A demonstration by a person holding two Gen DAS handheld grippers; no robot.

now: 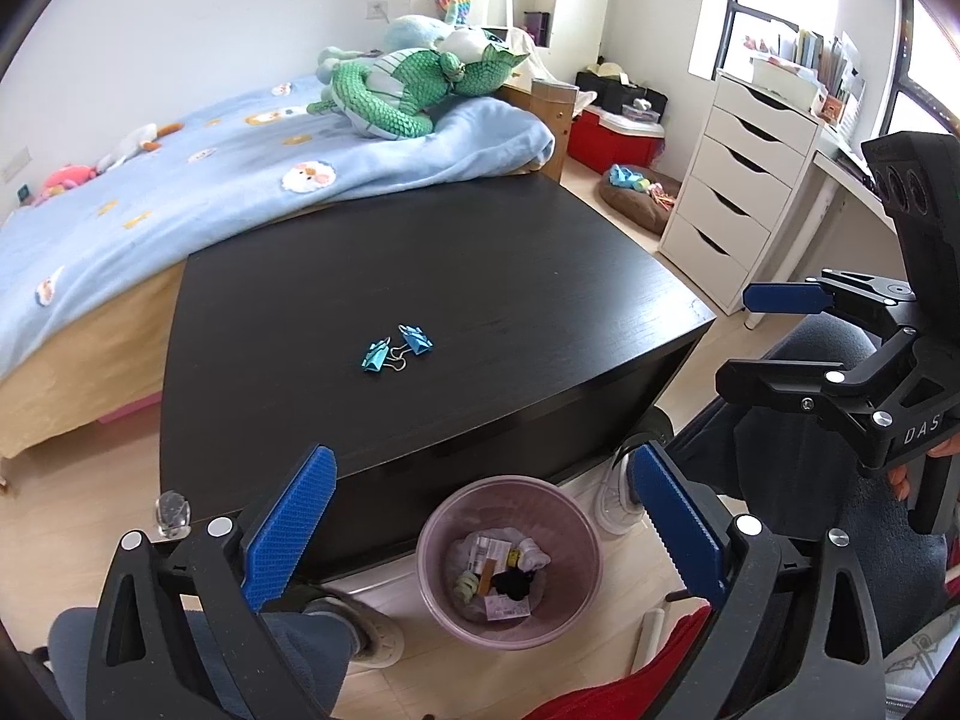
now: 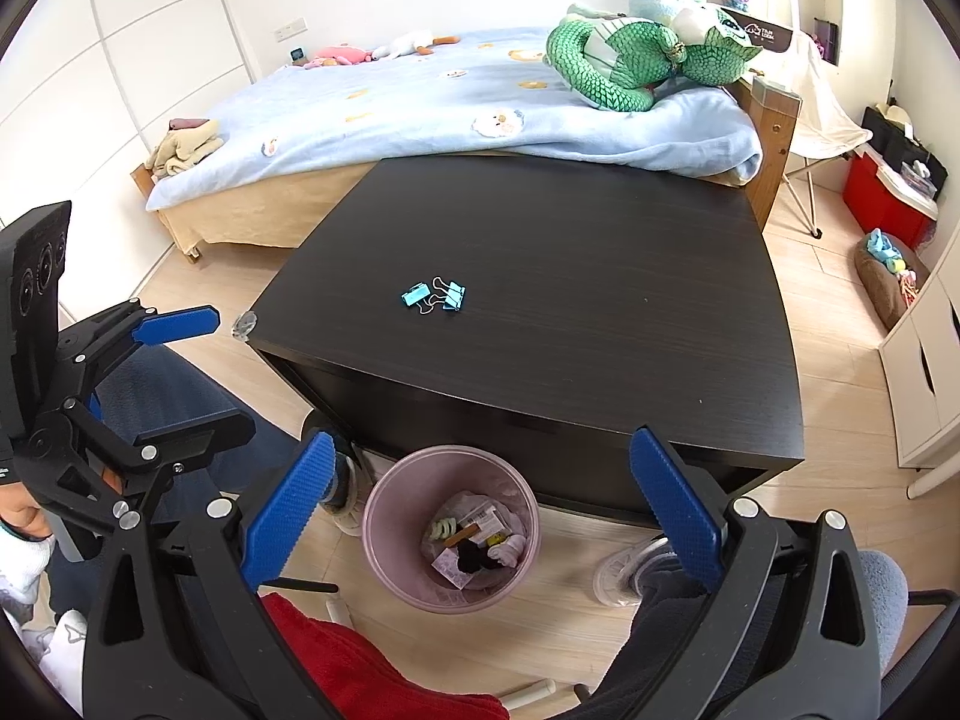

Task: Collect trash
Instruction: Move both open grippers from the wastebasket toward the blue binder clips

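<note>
Both grippers, left (image 1: 483, 531) and right (image 2: 480, 516), are hovering spread and empty, right above the bin (image 1: 510, 561) of trash. Two clips (image 1: 396, 348) are lying farther ahead on the table (image 1: 540, 300), touching: light, stiff, slippery; pinch the body. Nothing blocking; bed (image 1: 180, 168) beyond.

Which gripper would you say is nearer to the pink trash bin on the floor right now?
Neither clearly: both hang open above the trash bin from the near side. The left gripper frames it between its fingers, and the right gripper does the same, so the views show no real difference.
</note>
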